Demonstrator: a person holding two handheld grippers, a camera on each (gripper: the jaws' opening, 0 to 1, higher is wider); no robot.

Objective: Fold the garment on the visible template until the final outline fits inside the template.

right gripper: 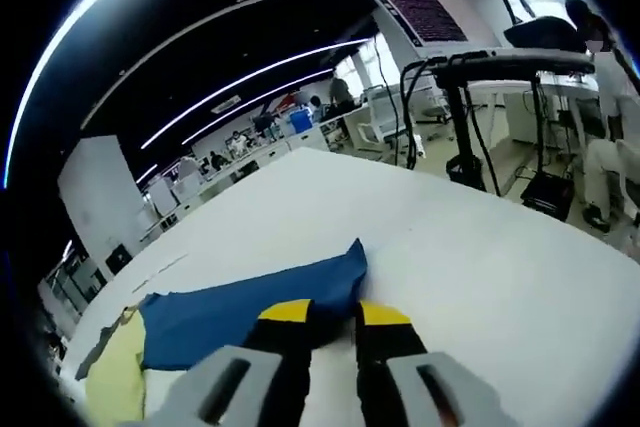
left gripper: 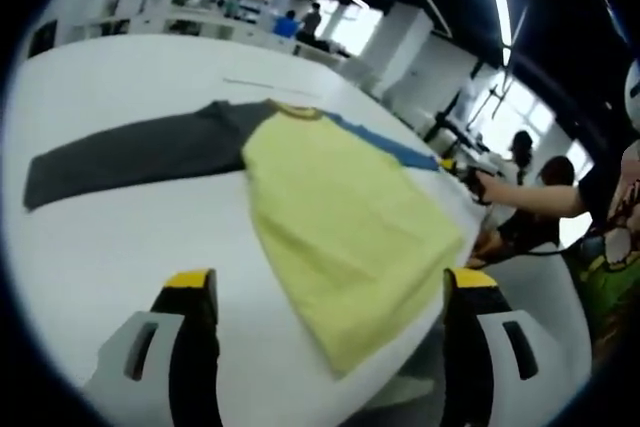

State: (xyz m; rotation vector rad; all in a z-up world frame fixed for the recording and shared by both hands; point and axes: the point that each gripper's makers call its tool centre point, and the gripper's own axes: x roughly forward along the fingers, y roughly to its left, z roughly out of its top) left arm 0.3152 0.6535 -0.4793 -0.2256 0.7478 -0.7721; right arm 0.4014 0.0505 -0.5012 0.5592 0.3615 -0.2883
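Observation:
A long-sleeved shirt lies flat on the white table [left gripper: 120,247]. Its body [left gripper: 340,217] is pale yellow, with one dark grey sleeve [left gripper: 130,157] stretched out to the left and one blue sleeve [left gripper: 390,145] running to the right. My left gripper [left gripper: 330,287] hovers open over the yellow hem near the table's edge, its jaws wide apart and touching nothing. My right gripper [right gripper: 337,319] has its jaws close together on the cuff end of the blue sleeve [right gripper: 250,312]. The right gripper [left gripper: 462,169] also appears at the sleeve's end in the left gripper view.
A faint thin line [left gripper: 262,82] is marked on the table beyond the collar. People [left gripper: 530,182] sit at the table's right side. A stand with a screen [right gripper: 425,7] and black frames rise past the far edge. Bare tabletop [right gripper: 480,267] stretches around the sleeve.

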